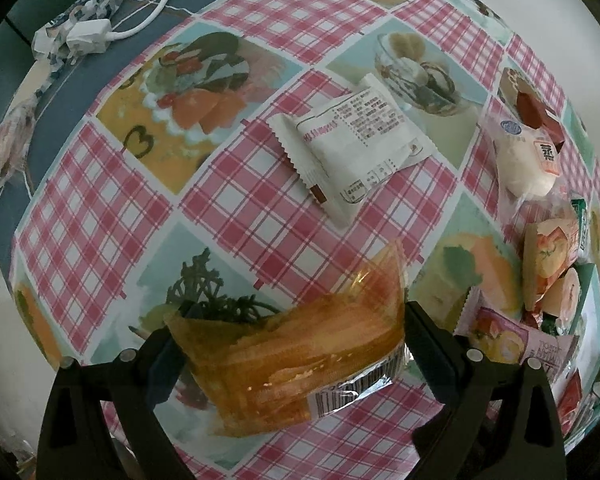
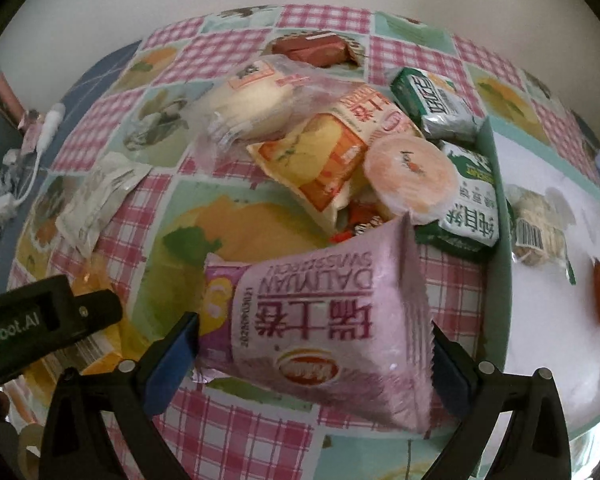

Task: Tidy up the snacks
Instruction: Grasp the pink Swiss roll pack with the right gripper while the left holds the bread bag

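Orange snack pack point(image 1: 300, 356) clamped in left gripper point(image 1: 288, 354), low over checked tablecloth point(image 1: 100, 200) — white packet point(image 1: 352, 144) lies farther off. Right gripper point(image 2: 314, 344) pinches pink cake packet point(image 2: 320, 320) — snack pile point(image 2: 340, 152) beyond, white tray point(image 2: 500, 216) at right.

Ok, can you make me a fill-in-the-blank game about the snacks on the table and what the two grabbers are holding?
1. The left gripper holds a clear packet of ____ coloured snack.
2. The right gripper holds a ____ packet with big printed characters.
3. The tablecloth has pink and white ____ squares between food pictures.
4. The white packet lying alone on the cloth is touched by ____ gripper.

Missing words: orange; pink; checked; neither
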The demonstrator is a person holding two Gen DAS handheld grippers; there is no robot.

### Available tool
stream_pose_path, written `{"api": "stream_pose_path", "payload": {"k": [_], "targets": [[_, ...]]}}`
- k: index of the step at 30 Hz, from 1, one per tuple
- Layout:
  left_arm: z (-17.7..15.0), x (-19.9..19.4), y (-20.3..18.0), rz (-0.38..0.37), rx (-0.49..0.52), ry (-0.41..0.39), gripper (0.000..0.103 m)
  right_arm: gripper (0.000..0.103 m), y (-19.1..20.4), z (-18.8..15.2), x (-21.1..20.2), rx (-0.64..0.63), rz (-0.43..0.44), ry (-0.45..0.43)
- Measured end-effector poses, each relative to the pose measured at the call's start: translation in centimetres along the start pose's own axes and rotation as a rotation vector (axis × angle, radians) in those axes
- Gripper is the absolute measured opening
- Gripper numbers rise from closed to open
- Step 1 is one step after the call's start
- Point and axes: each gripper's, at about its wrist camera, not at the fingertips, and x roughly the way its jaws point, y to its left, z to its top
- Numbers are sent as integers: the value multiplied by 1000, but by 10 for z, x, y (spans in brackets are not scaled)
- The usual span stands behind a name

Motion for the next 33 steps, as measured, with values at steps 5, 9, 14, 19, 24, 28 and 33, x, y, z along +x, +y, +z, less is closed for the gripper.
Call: {"api": "stream_pose_path", "payload": {"k": [5,9,14,19,24,28,33], "targets": [[-5,7,-6,10,15,3,98,103,8,1,5,-21,-21,-4],[-7,8,-11,19,18,3,98,103,5,1,3,-19,-14,-3],[-11,13,-17,26,24,16,98,103,3,-1,0,-46,-17,-14],[-14,16,-21,33,30,11,98,103,8,5,3,-54,-12,-16],[-14,8,-23,11,43,-6,80,97,1,4,-3,-49,-2,-30],[-13,4,-26,20,45,-18,78,91,-5,7,-10,-28,32,-48],[-12,-6,-20,19,32,-42,77,82,-11,11,-21,-32,38,-67]]}}
